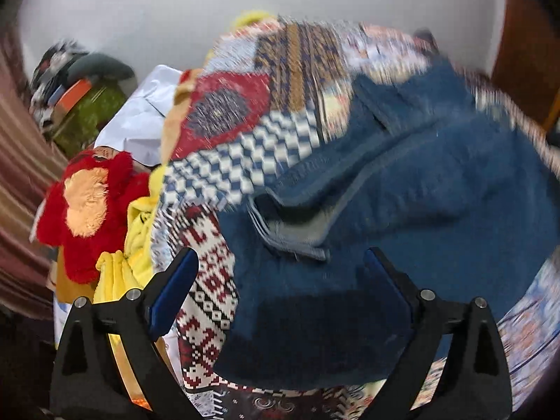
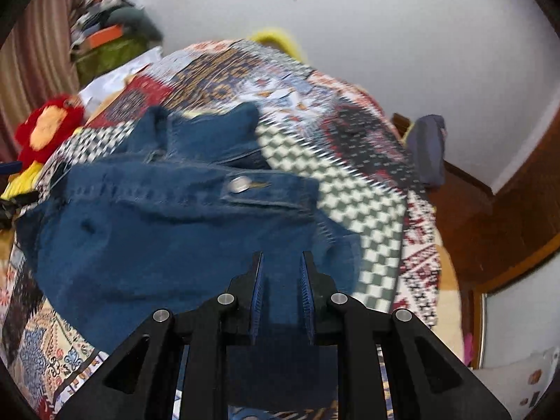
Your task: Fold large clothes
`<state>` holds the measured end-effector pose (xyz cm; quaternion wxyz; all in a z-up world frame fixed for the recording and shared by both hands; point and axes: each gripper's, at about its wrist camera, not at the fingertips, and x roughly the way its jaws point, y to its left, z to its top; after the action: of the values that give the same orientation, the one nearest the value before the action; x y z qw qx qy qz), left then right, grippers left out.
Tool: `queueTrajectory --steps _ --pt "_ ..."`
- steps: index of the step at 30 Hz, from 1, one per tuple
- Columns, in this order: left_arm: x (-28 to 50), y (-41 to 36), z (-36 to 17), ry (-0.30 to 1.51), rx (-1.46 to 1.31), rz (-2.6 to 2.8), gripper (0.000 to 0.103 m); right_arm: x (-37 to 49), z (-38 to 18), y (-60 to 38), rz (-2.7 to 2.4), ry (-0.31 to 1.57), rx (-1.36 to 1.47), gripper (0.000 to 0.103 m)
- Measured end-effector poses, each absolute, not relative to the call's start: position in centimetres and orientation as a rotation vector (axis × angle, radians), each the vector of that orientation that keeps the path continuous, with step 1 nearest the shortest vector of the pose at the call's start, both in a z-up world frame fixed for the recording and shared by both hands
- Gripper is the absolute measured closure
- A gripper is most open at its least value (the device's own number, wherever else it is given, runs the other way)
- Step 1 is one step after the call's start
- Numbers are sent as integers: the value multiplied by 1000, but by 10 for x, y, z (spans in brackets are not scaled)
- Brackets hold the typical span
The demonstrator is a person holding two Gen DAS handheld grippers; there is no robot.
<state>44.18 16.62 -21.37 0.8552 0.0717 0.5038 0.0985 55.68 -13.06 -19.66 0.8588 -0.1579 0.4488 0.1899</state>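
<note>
A blue denim jacket [image 1: 413, 175] lies crumpled on a patchwork quilt [image 1: 280, 70] that covers a bed. In the left wrist view my left gripper [image 1: 280, 262] hovers over the jacket's near part. It is open wide, with only a loose fold under the gap and neither pad touching. In the right wrist view the jacket [image 2: 157, 227] shows a metal button [image 2: 239, 184] on a pocket flap. My right gripper [image 2: 281, 269] stands at the jacket's near right edge. Its jaws are almost together, and denim fills the narrow gap between the pads.
A red and orange plush toy [image 1: 87, 210] and yellow cloth [image 1: 140, 231] lie at the bed's left edge, with a white sheet [image 1: 147, 112] beyond. A cluttered green pile [image 2: 105, 45] stands by the striped curtain [image 2: 38, 52]. Wooden furniture [image 2: 507, 210] is to the right.
</note>
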Motion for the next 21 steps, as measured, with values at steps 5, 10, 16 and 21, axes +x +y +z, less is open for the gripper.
queueTrajectory --steps 5,10,16,21 --pt "454 167 -252 1134 106 214 7 565 -223 -111 451 1034 -305 88" --pt "481 192 -257 1112 30 282 7 590 -252 -97 464 1123 -241 88" --pt "514 222 -267 1117 -100 337 4 632 -265 -94 466 1144 -60 87" --pt "527 230 -267 1100 -81 371 0 651 -262 -97 400 1080 -54 88"
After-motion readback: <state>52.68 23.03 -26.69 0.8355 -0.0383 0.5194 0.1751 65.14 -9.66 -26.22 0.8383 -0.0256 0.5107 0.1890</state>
